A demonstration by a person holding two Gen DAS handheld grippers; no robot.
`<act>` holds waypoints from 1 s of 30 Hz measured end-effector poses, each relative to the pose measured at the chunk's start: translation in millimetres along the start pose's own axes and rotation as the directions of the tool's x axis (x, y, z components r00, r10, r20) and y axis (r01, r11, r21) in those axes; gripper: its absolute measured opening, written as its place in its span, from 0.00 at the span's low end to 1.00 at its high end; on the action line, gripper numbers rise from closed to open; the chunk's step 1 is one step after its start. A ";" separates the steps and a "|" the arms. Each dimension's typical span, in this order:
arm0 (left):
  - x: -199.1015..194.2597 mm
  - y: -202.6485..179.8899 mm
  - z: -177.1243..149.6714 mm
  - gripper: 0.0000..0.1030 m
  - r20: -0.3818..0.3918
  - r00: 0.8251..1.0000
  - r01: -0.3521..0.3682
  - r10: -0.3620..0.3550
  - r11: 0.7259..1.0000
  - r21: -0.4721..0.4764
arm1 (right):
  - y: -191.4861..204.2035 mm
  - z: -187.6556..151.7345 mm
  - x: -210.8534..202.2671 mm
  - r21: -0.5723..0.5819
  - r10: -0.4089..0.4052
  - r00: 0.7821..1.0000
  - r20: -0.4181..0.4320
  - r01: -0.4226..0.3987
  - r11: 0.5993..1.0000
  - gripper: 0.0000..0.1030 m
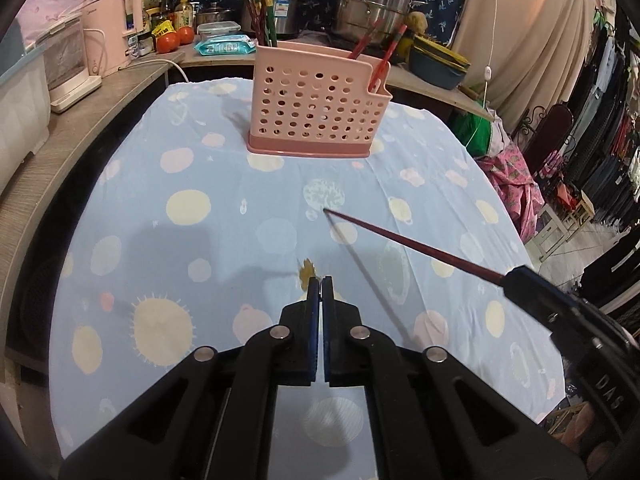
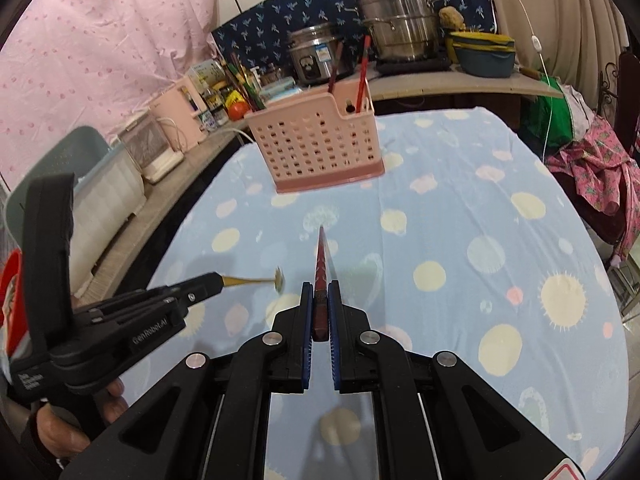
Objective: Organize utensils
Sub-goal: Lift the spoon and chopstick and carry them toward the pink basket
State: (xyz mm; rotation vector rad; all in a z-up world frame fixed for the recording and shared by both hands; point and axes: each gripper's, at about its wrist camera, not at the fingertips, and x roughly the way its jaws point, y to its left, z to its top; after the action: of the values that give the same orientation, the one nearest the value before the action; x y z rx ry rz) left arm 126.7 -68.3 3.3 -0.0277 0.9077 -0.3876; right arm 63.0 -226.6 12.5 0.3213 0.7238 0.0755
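Note:
A pink perforated utensil holder point(image 1: 316, 108) point(image 2: 316, 144) stands at the far side of the table on a blue spotted cloth point(image 1: 200, 168). Red chopsticks point(image 1: 380, 56) point(image 2: 362, 76) stick out of its right compartment. My right gripper point(image 2: 320, 286) point(image 1: 516, 276) is shut on a dark red chopstick point(image 2: 322, 264) point(image 1: 412, 242), which points forward above the cloth. My left gripper point(image 1: 321, 280) point(image 2: 214, 280) is shut on a small gold utensil point(image 2: 256, 280) with a flower-shaped end point(image 1: 308, 274), held above the cloth. Both grippers are well short of the holder.
A curved counter behind the table carries steel pots point(image 1: 372, 0), a rice cooker point(image 2: 316, 56), a pink appliance point(image 1: 116, 28), tomatoes point(image 1: 168, 42) and a wipes pack point(image 1: 224, 46). Clothes point(image 1: 612, 120) hang at the right. A hand point(image 2: 60, 420) holds the left gripper.

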 end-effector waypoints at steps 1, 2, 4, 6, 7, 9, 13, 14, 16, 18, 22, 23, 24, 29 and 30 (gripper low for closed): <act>-2.1 1.0 3.1 0.01 0.006 1.000 0.002 -0.002 1.000 -0.003 | 0.7 3.7 -2.4 0.000 0.004 1.000 0.010 -0.004 1.000 0.07; -4.0 2.1 5.4 0.01 0.011 1.000 0.002 -0.002 1.000 -0.003 | 1.6 7.4 -5.3 0.000 0.009 1.000 0.020 -0.009 1.000 0.07; -8.9 3.0 12.0 0.01 0.023 1.000 0.000 0.000 1.000 -0.004 | 3.3 17.2 -10.7 -0.001 0.018 0.999 0.045 -0.018 1.000 0.07; -12.9 3.8 18.1 0.01 0.037 0.999 -0.001 0.001 1.000 -0.005 | 4.0 27.8 -14.7 0.001 0.029 0.997 0.069 -0.030 1.000 0.07; -15.6 4.1 22.4 0.01 0.047 0.999 -0.001 0.001 1.000 -0.005 | 4.3 32.6 -15.9 0.003 0.036 0.996 0.079 -0.036 0.999 0.07; -19.7 5.0 29.8 0.01 0.063 0.998 0.001 -0.001 1.000 -0.004 | 5.3 42.0 -17.8 0.005 0.047 0.994 0.096 -0.047 0.999 0.07; -27.6 6.8 46.6 0.01 0.101 0.995 0.005 -0.005 1.000 0.000 | 6.6 58.3 -17.5 0.005 0.059 0.991 0.122 -0.060 0.998 0.07; -28.8 7.5 51.1 0.01 0.108 0.994 0.007 -0.007 1.000 -0.003 | 6.7 62.3 -17.0 0.006 0.063 0.990 0.127 -0.064 0.998 0.07; -29.6 10.0 59.2 0.01 0.117 0.993 0.015 -0.013 1.000 -0.011 | 6.2 71.1 -15.2 0.013 0.069 0.988 0.142 -0.071 0.997 0.07; -30.2 11.7 67.3 0.01 0.127 0.992 0.014 -0.012 1.000 -0.017 | 6.5 78.8 -13.3 0.017 0.071 0.985 0.155 -0.074 0.997 0.07; -32.6 12.7 86.7 0.01 0.153 0.988 0.018 -0.015 1.000 -0.019 | 5.5 96.9 -10.4 0.023 0.071 0.979 0.188 -0.077 0.997 0.07; -33.7 12.0 92.3 0.01 0.161 0.987 0.019 -0.016 1.000 -0.017 | 4.2 103.4 -9.6 0.027 0.074 0.977 0.199 -0.081 0.996 0.07; -34.8 11.2 97.2 0.01 0.168 0.986 0.018 -0.015 1.000 -0.012 | 3.0 107.3 -9.1 0.031 0.076 0.975 0.207 -0.085 0.996 0.07; -42.3 8.4 133.4 0.01 0.215 0.976 0.035 -0.033 0.999 -0.007 | -1.5 140.6 -7.3 0.037 0.068 0.961 0.268 -0.081 0.996 0.07; -42.7 8.7 139.3 0.01 0.222 0.974 0.039 -0.036 0.999 -0.008 | -2.6 148.3 -7.1 0.036 0.062 0.957 0.282 -0.076 0.996 0.07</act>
State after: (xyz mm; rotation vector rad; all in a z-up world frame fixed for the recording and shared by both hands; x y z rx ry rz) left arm 213.4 -65.0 120.6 -0.0977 0.6888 -0.4059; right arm 155.7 -269.2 120.4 0.3931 0.4327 0.0773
